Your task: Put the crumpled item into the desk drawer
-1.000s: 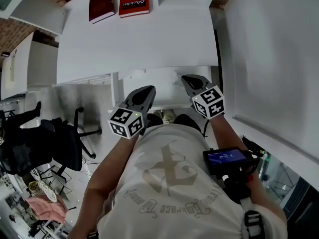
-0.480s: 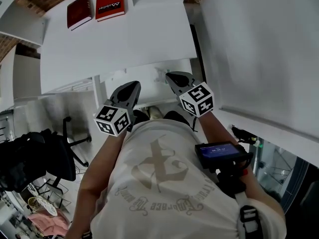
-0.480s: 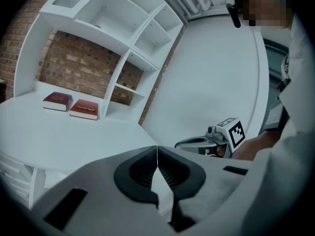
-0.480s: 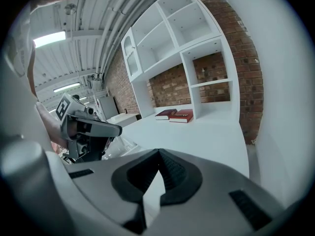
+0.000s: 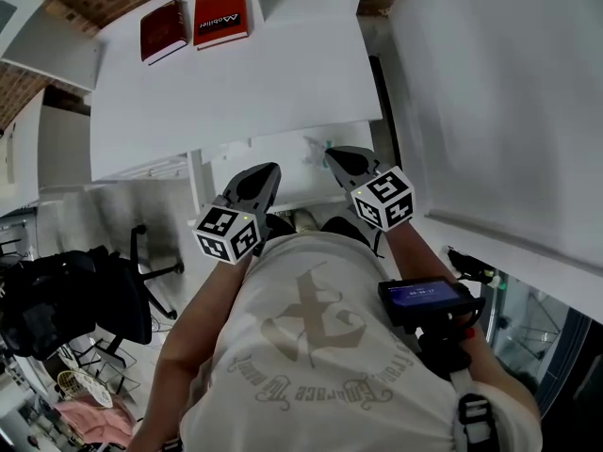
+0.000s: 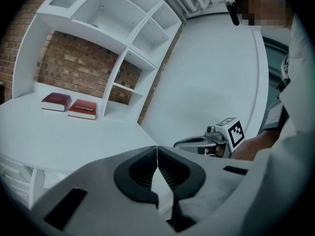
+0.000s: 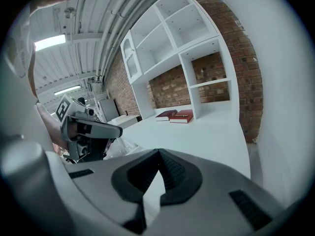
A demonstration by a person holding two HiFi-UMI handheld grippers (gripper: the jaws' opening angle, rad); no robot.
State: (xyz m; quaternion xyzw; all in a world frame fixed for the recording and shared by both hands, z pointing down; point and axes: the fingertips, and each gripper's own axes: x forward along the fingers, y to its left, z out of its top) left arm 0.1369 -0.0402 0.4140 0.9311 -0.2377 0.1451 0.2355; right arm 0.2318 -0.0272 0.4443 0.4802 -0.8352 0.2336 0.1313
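Observation:
A white desk [image 5: 236, 73] fills the upper head view. Under its front edge a white drawer [image 5: 300, 185] seems to stand pulled out. A small pale crumpled thing [image 5: 313, 147] shows at the drawer's back; in the right gripper view it is a crinkled patch [image 7: 121, 145] beneath the other gripper. My left gripper [image 5: 268, 169] hovers over the drawer's left part, jaws shut with nothing between them [image 6: 157, 149]. My right gripper [image 5: 332, 154] hangs beside it at the drawer's right, also shut and empty [image 7: 158, 152]. Each gripper sees the other [image 6: 197, 142] [image 7: 93, 128].
Two red books [image 5: 165, 30] [image 5: 221, 14] lie at the desk's far left by white shelving [image 6: 123, 48]. A white wall [image 5: 499, 102] runs along the right. A black office chair [image 5: 94, 299] stands at the left. A small screen [image 5: 421, 297] hangs on the person's chest.
The head view has swayed left and back. Both grippers have edged slightly up toward the desk's front edge and stay shut.

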